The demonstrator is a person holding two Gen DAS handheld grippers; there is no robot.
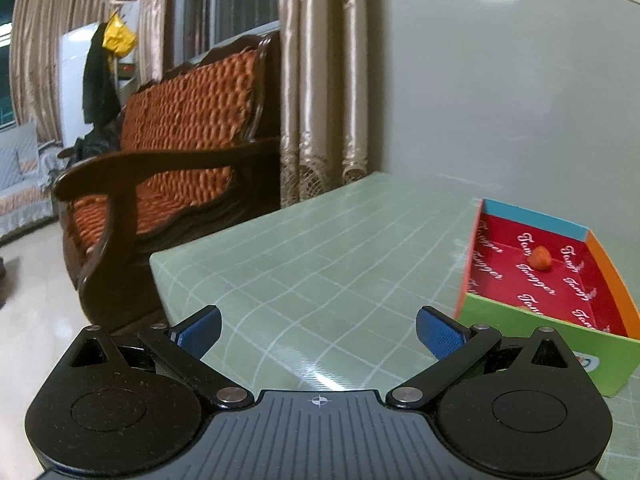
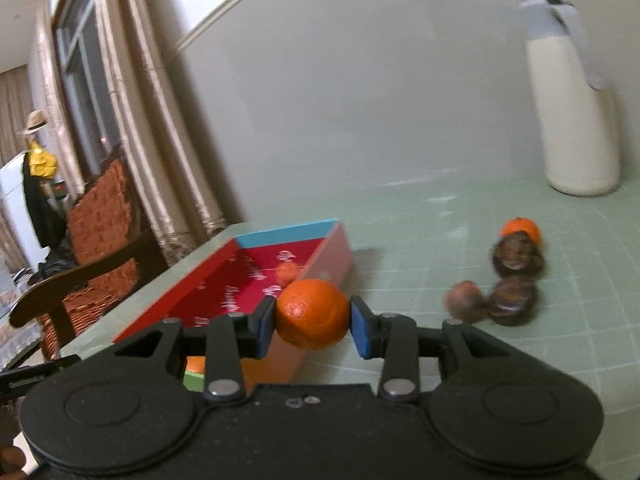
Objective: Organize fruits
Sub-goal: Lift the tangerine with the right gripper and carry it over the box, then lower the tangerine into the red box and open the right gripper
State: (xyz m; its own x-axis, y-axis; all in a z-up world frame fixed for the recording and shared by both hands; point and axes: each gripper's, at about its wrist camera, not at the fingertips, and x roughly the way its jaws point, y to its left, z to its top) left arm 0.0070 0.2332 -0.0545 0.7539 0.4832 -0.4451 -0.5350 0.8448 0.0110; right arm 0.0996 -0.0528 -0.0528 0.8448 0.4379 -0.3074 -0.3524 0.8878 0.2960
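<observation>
An orange [image 2: 313, 313] is clamped between the blue pads of my right gripper [image 2: 313, 326], which is shut on it above the near right wall of a colourful cardboard box [image 2: 280, 233] with a red printed floor. A small orange-red fruit [image 2: 287, 273] lies inside that box. On the mat to the right sit another orange [image 2: 521, 229] and three dark brown fruits [image 2: 516, 258]. My left gripper [image 1: 318, 334] is open over the green mat with nothing between its pads. The same box [image 1: 532, 332] stands at its right, with the small fruit [image 1: 541, 258] inside.
A green grid mat [image 1: 320, 256] covers the table, which meets a pale wall at the back. A cream bottle [image 2: 572, 120] stands at the far right. A wooden chair with an orange cushion [image 1: 176, 152] and curtains [image 1: 320, 80] are off the table's left edge.
</observation>
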